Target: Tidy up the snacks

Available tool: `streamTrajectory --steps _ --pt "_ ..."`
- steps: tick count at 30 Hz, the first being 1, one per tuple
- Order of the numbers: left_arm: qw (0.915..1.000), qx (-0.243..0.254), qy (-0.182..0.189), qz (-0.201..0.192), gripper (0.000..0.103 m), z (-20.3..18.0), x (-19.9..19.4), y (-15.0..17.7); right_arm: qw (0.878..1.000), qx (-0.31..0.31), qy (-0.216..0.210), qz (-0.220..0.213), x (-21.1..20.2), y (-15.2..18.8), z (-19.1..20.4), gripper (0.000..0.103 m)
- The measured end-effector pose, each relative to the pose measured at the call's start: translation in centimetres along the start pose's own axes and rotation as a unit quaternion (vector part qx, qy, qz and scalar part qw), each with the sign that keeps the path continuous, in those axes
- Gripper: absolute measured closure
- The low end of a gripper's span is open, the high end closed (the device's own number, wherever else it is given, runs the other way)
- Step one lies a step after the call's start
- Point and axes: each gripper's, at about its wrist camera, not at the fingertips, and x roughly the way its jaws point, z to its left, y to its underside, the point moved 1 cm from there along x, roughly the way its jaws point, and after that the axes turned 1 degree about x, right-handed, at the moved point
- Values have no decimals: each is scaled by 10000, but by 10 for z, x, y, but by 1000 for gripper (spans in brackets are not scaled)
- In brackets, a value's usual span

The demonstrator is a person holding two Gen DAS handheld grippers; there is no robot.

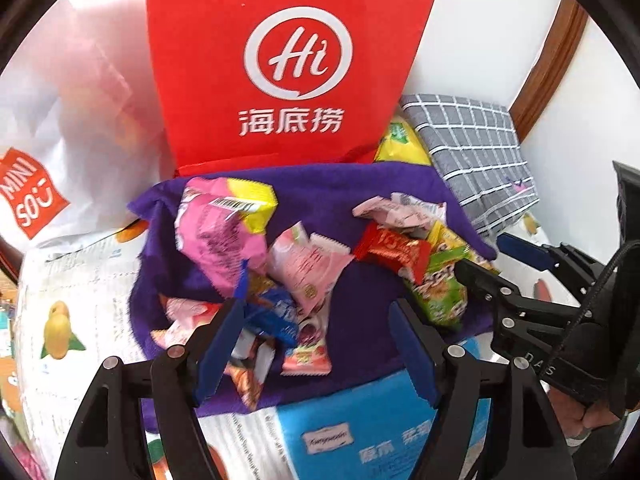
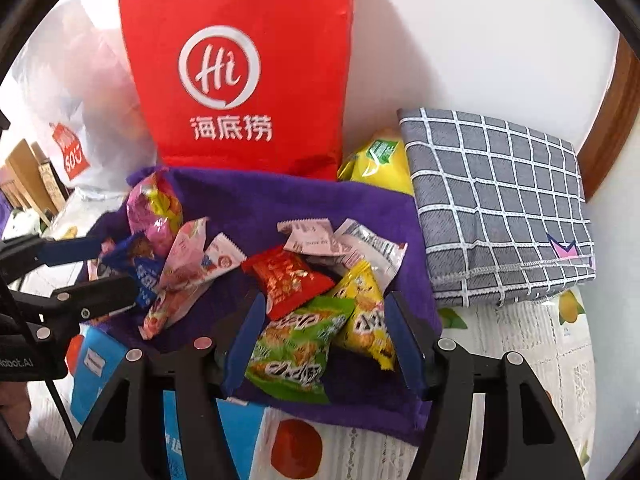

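Several snack packets lie heaped on a purple cloth [image 1: 360,200] [image 2: 280,200]. My left gripper [image 1: 320,332] is open just above the left heap, a blue packet [image 1: 272,312] beside its left pad; nothing is gripped. A big pink packet [image 1: 220,228] lies further back. My right gripper [image 2: 324,340] is open, with a green packet [image 2: 296,344] and a yellow packet [image 2: 366,320] lying loose between its pads and a red packet [image 2: 286,280] just beyond. Each gripper shows in the other's view, the right gripper [image 1: 494,258] and the left gripper [image 2: 96,270].
A red paper bag [image 1: 280,60] [image 2: 240,80] stands upright behind the cloth. A white plastic bag [image 1: 60,140] is to its left. A folded grey checked cloth [image 2: 500,208] and a yellow pouch [image 2: 380,160] lie to the right. A blue box [image 1: 360,432] sits under the cloth's near edge.
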Motion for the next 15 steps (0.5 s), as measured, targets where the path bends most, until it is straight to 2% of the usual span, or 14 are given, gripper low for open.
streamTrajectory --steps 8,15 --pt "10000 -38 -81 -10 30 3 -6 9 9998 129 68 102 -3 8 1 41" --pt "9997 -101 -167 -139 30 2 -30 19 9997 259 8 23 -33 14 9 41"
